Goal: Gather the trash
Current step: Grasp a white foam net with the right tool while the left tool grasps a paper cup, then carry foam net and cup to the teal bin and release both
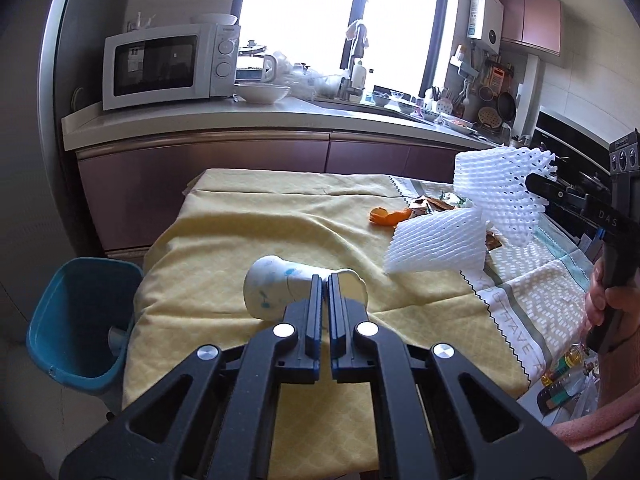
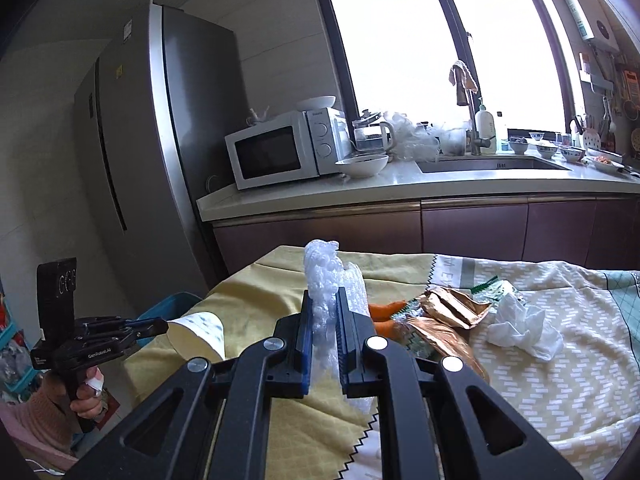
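My left gripper [image 1: 325,280] is shut on the rim of a white paper cup [image 1: 272,292] that lies on its side on the yellow cloth; it also shows in the right wrist view [image 2: 196,334]. My right gripper [image 2: 325,300] is shut on a piece of white foam net wrap [image 2: 328,280], held above the table; the wrap shows in the left wrist view [image 1: 500,192]. An orange peel [image 1: 390,216], brown and green wrappers [image 2: 444,312] and a crumpled white tissue [image 2: 524,330] lie on the table. A blue bin [image 1: 76,320] stands at the table's left edge.
A second sheet of foam net [image 1: 436,244] rests on the table. The kitchen counter [image 1: 280,120] with a microwave [image 1: 168,64], bowl and sink runs behind the table. A fridge [image 2: 152,140] stands at the left. Bottles [image 1: 564,380] lie at the table's right front.
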A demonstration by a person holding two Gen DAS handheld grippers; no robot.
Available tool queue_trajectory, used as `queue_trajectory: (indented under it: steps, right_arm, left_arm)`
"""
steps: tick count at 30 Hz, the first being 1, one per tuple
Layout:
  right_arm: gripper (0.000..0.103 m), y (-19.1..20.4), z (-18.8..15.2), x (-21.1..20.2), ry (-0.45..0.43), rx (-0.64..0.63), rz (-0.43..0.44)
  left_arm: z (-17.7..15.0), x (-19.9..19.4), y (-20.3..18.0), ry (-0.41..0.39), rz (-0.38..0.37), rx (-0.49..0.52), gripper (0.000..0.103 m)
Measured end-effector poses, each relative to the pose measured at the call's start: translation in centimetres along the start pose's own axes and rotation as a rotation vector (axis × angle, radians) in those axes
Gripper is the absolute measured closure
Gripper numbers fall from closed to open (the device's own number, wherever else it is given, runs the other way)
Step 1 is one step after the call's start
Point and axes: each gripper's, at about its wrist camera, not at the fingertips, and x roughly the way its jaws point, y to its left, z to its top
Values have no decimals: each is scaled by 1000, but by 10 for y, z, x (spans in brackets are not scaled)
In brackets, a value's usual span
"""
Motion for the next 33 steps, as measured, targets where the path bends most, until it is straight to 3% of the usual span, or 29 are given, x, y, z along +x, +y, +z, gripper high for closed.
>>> queue_trajectory:
  steps: [10,13,16,20,24,33]
  right_arm:
    - [94,4,17,-7,-66,4,-14]
    - [94,0,15,-5,-56,30,5]
    - [93,4,10,2,-32,25,25]
    - [93,10,2,18,9,36,84]
    - [93,20,-5,42,64,57,175]
    - [94,71,3,101,157,23,367]
  left_arm:
    - [-9,-3,18,16,27,-13,99]
    - [-12,8,15,43,81,11,93]
    - [-16,18,15,63,88,8,89]
    - [-20,29,19,83,116,-10,88]
    - [-20,31,24,84,122,-35,98]
    - [-10,-3,48,10,199,-68,99]
